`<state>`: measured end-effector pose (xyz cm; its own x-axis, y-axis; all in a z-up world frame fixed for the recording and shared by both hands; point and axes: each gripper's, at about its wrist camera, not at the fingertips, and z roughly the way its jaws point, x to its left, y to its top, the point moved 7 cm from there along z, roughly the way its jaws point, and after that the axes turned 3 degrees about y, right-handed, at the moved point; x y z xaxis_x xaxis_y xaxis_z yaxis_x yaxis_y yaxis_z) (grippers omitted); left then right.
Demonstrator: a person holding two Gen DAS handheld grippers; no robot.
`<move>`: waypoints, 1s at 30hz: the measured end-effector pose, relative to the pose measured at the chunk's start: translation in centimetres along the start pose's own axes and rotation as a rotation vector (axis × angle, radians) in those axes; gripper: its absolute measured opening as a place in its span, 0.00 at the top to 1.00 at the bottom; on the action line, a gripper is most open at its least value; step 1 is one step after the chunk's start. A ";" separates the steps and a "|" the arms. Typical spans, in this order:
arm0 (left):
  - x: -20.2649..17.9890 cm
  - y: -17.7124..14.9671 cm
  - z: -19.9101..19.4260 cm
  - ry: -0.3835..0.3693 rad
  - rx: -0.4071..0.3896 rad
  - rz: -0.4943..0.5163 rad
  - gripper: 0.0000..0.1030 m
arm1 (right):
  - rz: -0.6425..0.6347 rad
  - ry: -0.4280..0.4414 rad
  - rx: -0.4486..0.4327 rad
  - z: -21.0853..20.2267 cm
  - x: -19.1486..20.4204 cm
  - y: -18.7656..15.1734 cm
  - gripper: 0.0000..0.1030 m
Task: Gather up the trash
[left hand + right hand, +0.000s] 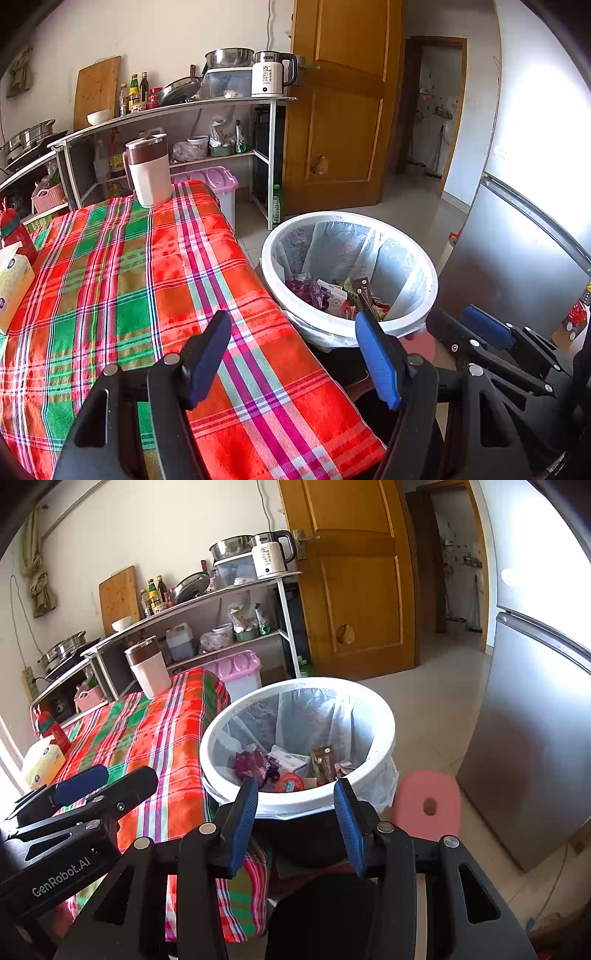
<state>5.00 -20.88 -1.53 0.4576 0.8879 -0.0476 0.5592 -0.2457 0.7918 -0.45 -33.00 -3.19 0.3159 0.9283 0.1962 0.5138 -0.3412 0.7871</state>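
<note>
A white trash bin (417,321) with a clear liner stands on the floor beside the table; it also shows in the right wrist view (384,716). Several wrappers and packets (332,295) lie in its bottom, also in the right wrist view (291,764). My left gripper (295,343) is open and empty, above the table's right edge next to the bin. My right gripper (295,805) is open and empty, just before the bin's near rim. Each gripper shows in the other's view, the right (491,328) and the left (81,786).
The table has a red and green plaid cloth (147,277). On it stand a white and brown mug (149,170), a tissue box (13,280) and a red bottle (14,229). A pink stool (428,805) stands by the bin, a grey fridge (535,738) on the right, shelves (184,110) behind.
</note>
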 end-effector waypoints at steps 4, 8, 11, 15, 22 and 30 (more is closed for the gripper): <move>0.0 0.0 0.0 0.002 0.000 -0.002 0.31 | 0.000 0.000 0.000 0.0 0.0 0.0 0.57; 0.0 0.0 -0.1 0.002 -0.001 -0.002 0.31 | -0.001 0.001 -0.001 0.0 0.1 0.0 0.57; 0.0 0.0 -0.1 0.002 -0.002 -0.001 0.31 | -0.001 0.002 0.001 0.0 0.2 0.0 0.57; 0.0 0.0 -0.1 0.000 -0.002 0.000 0.31 | -0.001 0.001 0.001 0.0 0.1 0.0 0.57; 0.0 0.0 -0.1 0.001 -0.001 -0.001 0.31 | -0.001 0.002 0.000 -0.1 0.2 0.0 0.57; 0.1 0.0 0.0 0.000 0.004 -0.001 0.31 | 0.002 0.005 0.001 -0.2 0.3 -0.1 0.57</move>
<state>5.02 -20.76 -1.54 0.4572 0.8880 -0.0479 0.5621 -0.2468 0.7894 -0.56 -32.70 -3.07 0.3131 0.9283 0.2005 0.5136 -0.3431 0.7864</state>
